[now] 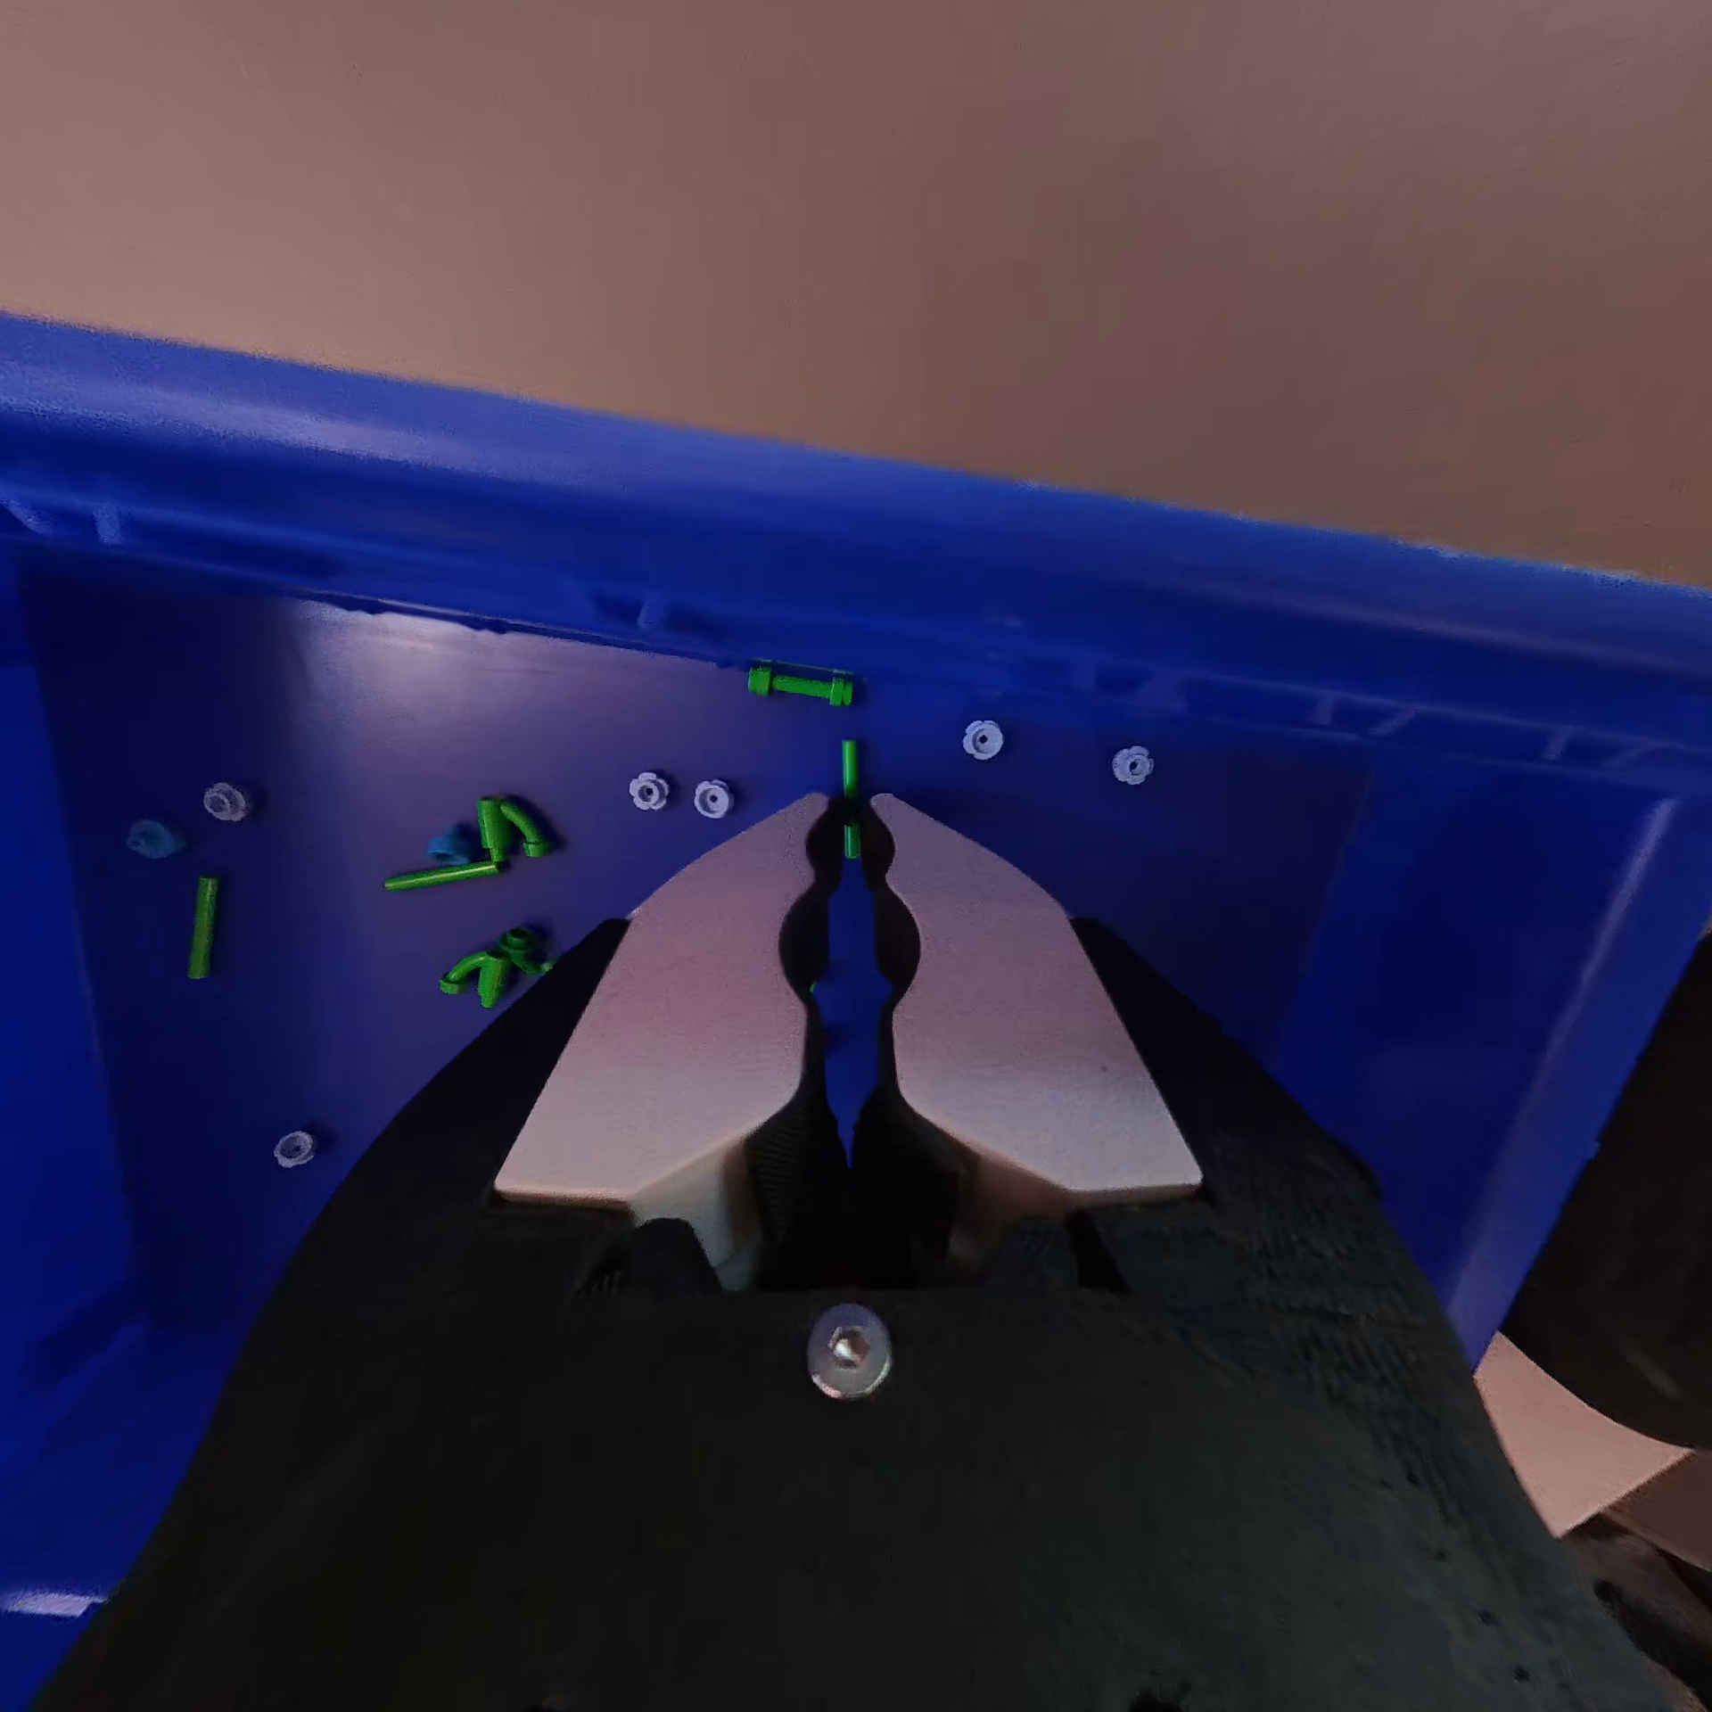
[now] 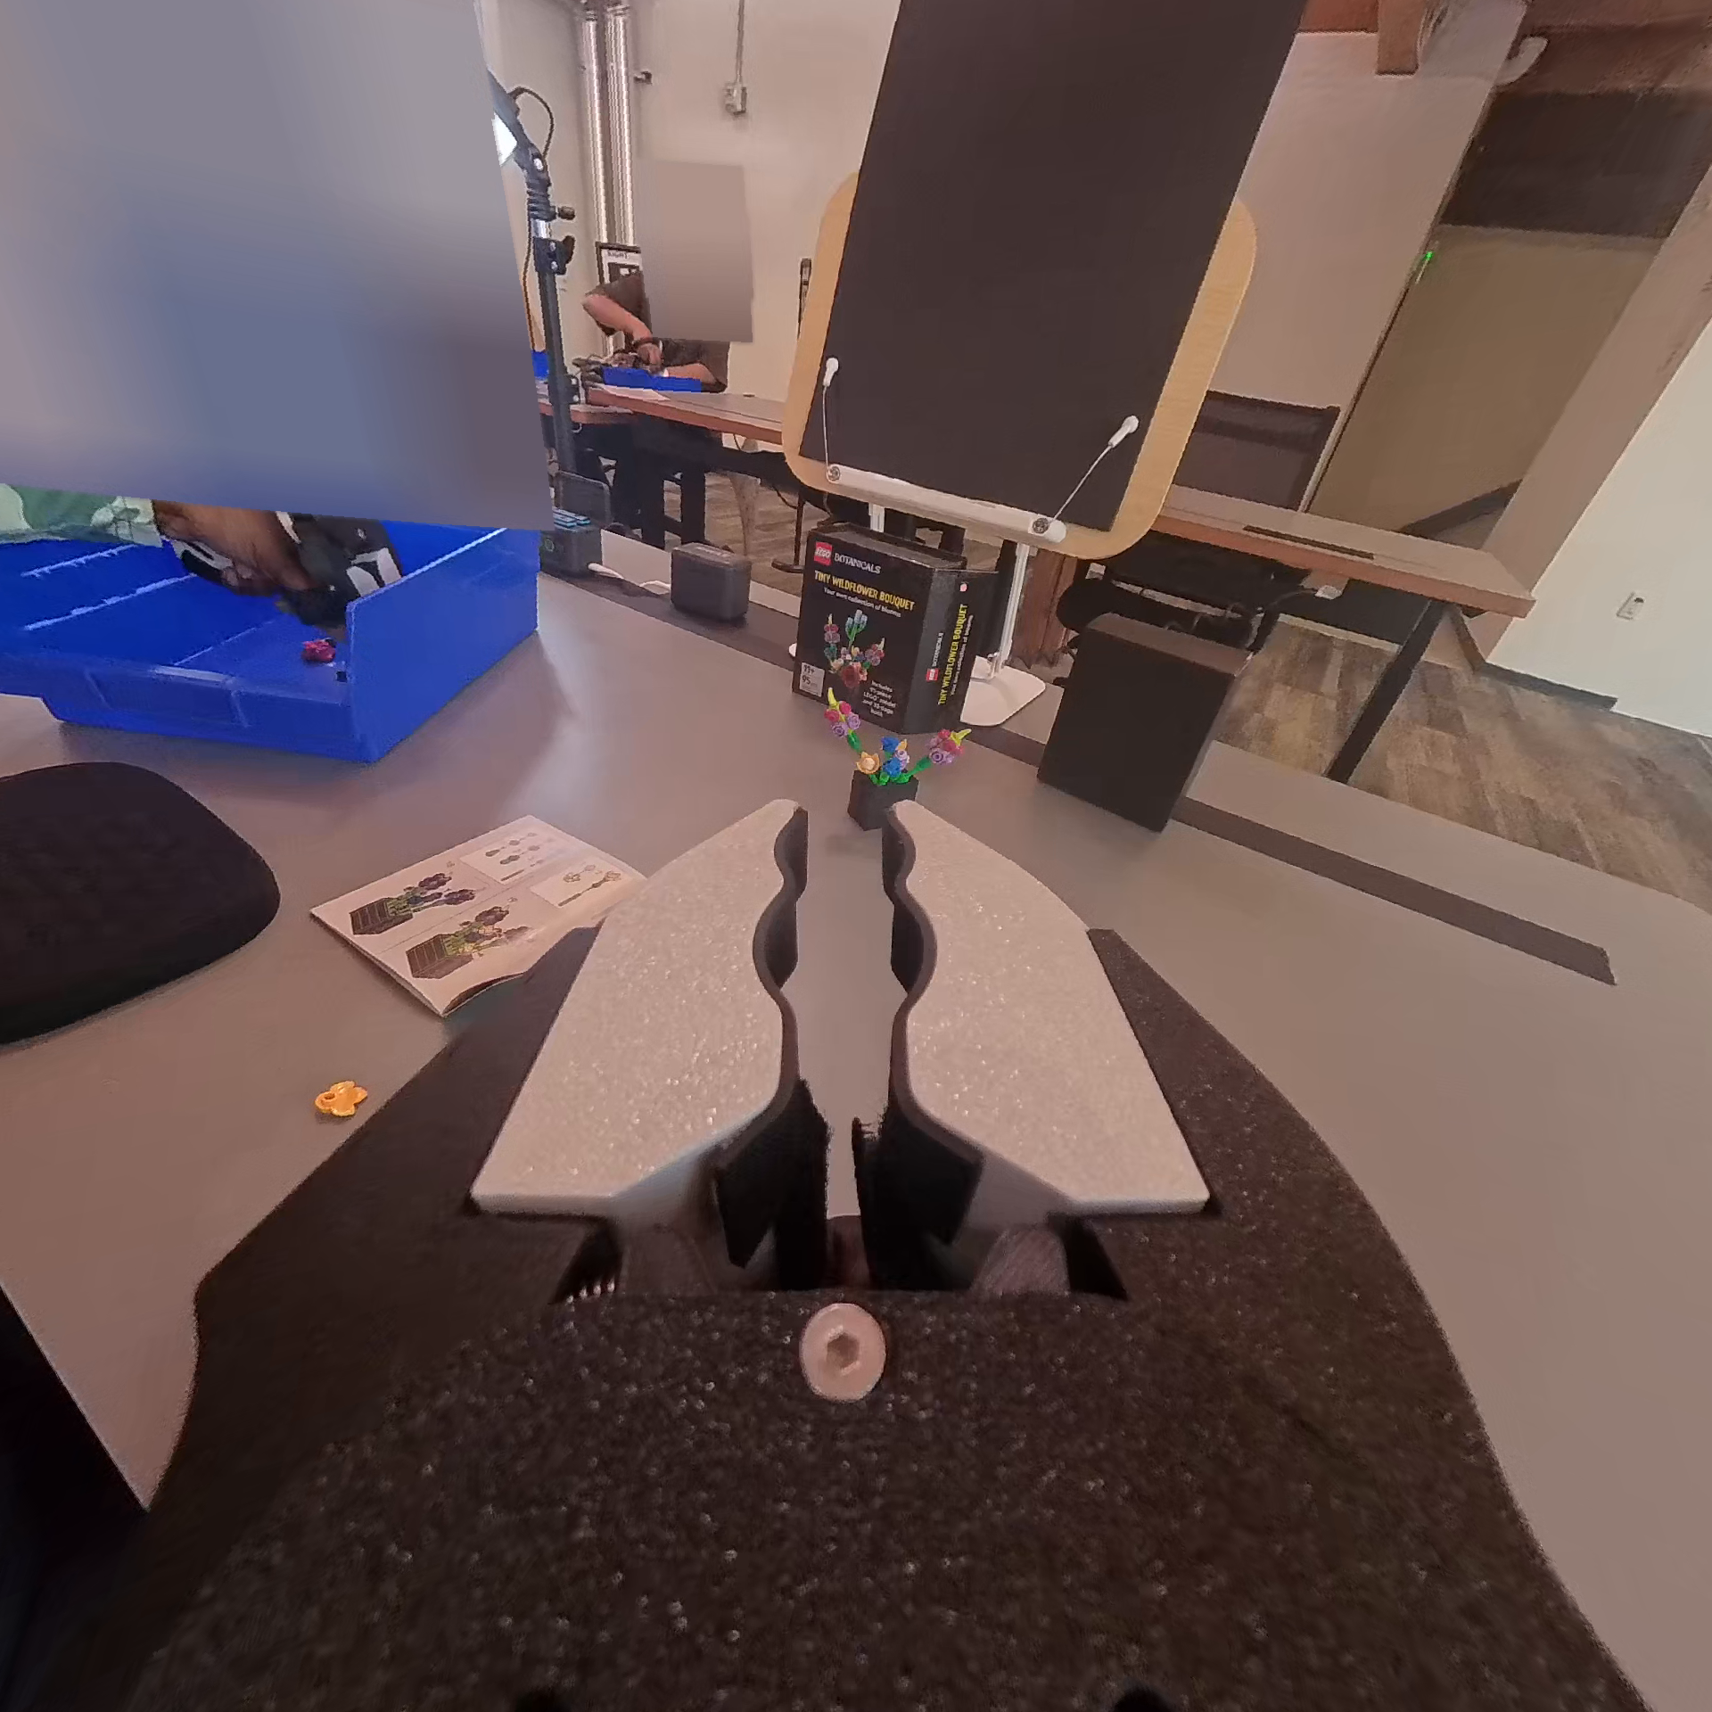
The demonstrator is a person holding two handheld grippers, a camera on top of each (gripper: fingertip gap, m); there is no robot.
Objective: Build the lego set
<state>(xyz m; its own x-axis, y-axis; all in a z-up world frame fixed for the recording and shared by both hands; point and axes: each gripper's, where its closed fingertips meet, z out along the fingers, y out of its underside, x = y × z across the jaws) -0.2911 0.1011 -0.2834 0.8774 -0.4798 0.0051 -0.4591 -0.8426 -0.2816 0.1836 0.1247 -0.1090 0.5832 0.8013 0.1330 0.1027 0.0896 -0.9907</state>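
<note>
Your left hand-held gripper, at frame centre inside the blue bin, pinches a thin green rod. Your right hand-held gripper hovers released over the counter, the flower model just beyond its tips.

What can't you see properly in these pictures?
- Green rod, left wrist view: its middle is hidden by the left gripper tips.
- Blue bin, right wrist view: a blur patch covers its far end.
- Red piece there: too small to tell.
</note>
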